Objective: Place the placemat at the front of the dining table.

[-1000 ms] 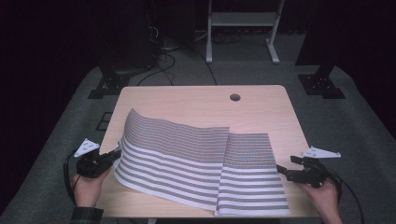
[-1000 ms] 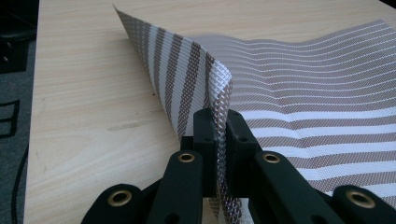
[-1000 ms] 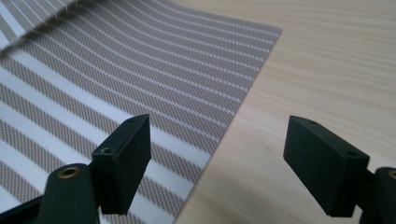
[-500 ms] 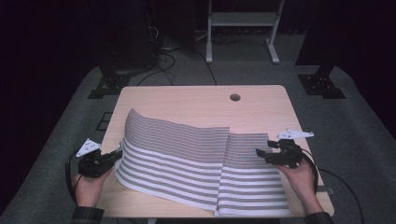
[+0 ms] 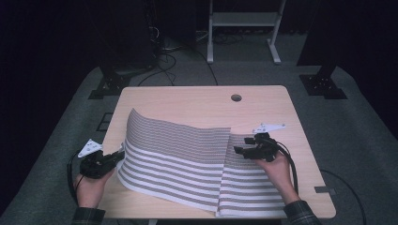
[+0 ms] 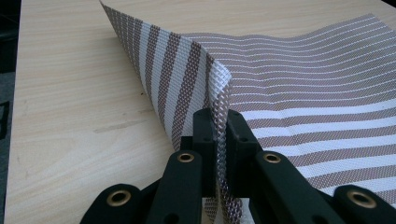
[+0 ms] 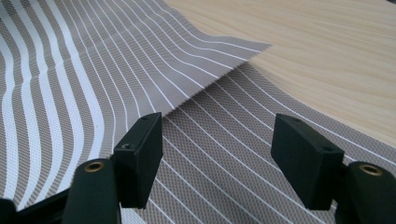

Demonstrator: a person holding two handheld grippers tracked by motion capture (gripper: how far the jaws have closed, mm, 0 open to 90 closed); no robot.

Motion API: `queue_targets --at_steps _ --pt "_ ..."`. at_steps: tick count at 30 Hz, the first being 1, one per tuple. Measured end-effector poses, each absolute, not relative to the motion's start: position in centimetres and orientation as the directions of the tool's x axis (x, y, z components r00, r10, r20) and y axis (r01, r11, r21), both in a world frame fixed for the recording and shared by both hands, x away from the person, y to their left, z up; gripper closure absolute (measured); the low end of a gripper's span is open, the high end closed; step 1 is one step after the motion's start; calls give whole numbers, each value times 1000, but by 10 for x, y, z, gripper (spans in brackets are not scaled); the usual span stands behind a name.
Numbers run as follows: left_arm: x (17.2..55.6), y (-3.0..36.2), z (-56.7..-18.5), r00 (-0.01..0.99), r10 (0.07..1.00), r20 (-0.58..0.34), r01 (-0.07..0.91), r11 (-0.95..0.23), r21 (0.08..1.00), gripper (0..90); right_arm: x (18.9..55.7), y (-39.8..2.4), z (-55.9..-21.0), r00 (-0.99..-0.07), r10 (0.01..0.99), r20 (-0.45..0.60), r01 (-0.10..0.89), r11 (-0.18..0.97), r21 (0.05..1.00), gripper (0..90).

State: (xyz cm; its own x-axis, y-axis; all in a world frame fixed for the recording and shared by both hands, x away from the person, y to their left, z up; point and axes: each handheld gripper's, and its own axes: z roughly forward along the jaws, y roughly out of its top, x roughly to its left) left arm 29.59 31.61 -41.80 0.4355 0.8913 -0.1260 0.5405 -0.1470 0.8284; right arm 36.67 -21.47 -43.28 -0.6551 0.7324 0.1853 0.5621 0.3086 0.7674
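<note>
While the striped mat (image 5: pixel 187 159) lies across the lower middle of the high view on the wooden table (image 5: pixel 197 101), its near edge at the bottom of that frame runs close to the table's front edge, and part of it is covered by a folded-over flap at the lower right. The left tongs (image 5: pixel 118 158), at the lower left of the high view, are clamped on the mat's left edge; in the left gripper view the woven edge (image 6: pixel 219 93) stands pinched upright between the two black jaws, and what lies under the lifted corner is hidden. The right tongs (image 5: pixel 240 151), at the right of centre, stand apart over the flap, having just been closing a little, with nothing pressed between them; whether they touch the mat cannot be told. In the right gripper view the flap's pointed corner (image 7: pixel 233 53) lies ahead, above the jaws. Both forearms are cut off at the bottom edge.
</note>
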Motion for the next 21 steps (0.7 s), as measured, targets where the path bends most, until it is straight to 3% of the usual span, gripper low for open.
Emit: queue_targets --at_steps 15,21 --pt "295 317 -417 436 891 -128 534 -142 833 848 378 -176 -451 -689 682 245 590 331 737 330" --pt "295 318 -417 437 890 -130 536 -142 832 848 377 -170 -452 -690 672 268 600 324 732 504"
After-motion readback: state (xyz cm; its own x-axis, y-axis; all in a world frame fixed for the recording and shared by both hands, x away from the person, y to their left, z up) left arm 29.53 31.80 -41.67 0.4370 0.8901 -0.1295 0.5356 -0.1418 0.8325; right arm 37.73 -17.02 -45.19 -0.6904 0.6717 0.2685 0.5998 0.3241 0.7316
